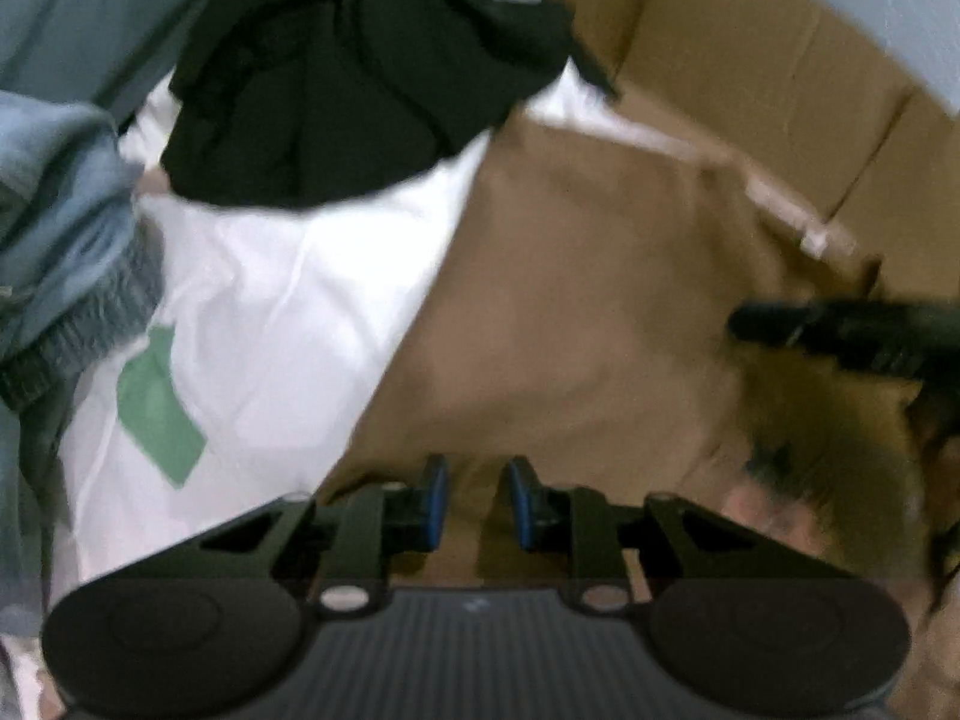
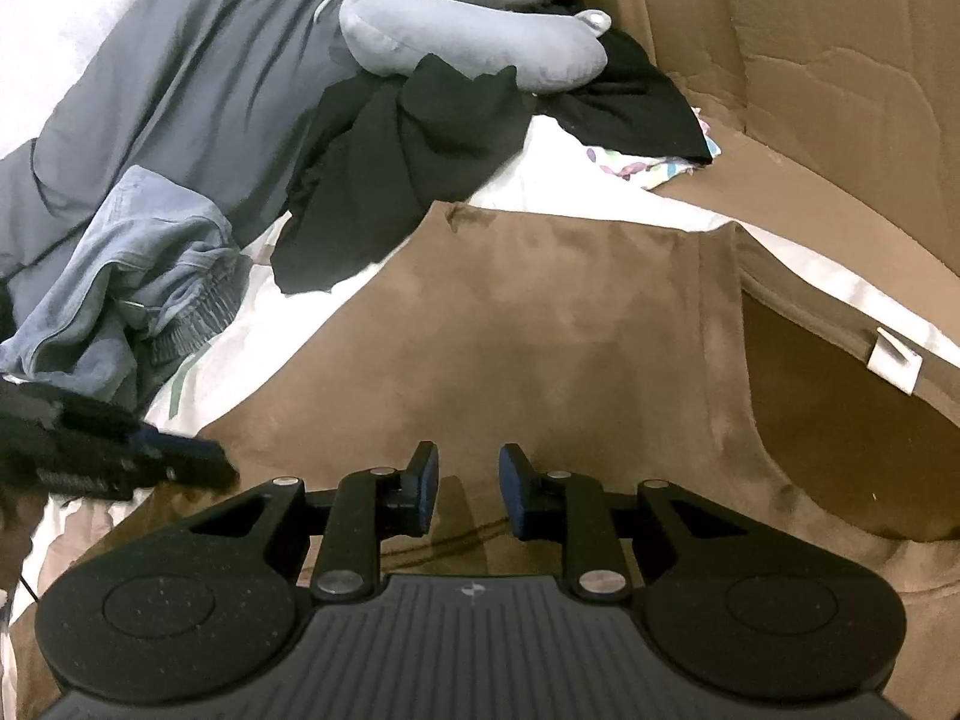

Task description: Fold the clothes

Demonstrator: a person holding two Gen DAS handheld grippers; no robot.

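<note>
Lying flat on the white sheet (image 2: 288,324), the brown suede-like garment (image 2: 540,324) runs near-to-far beneath both part-open, empty grippers, right gripper (image 2: 468,489) over its near edge, left gripper (image 1: 477,501) at its near-left border.

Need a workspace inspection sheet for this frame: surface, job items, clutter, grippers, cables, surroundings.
Surface: white sheet on a bed, wrinkled, largely covered.
Job's things: brown garment spread flat in front of both grippers; black garment crumpled beyond it; blue jeans bunched at left.
Clutter: grey neck pillow lying on the black garment; grey duvet; small patterned cloth.
Grippers: left gripper open, empty; right gripper open, empty, over the brown garment.
Cables: nothing seen.
Surroundings: cardboard standing along the far side.
</note>
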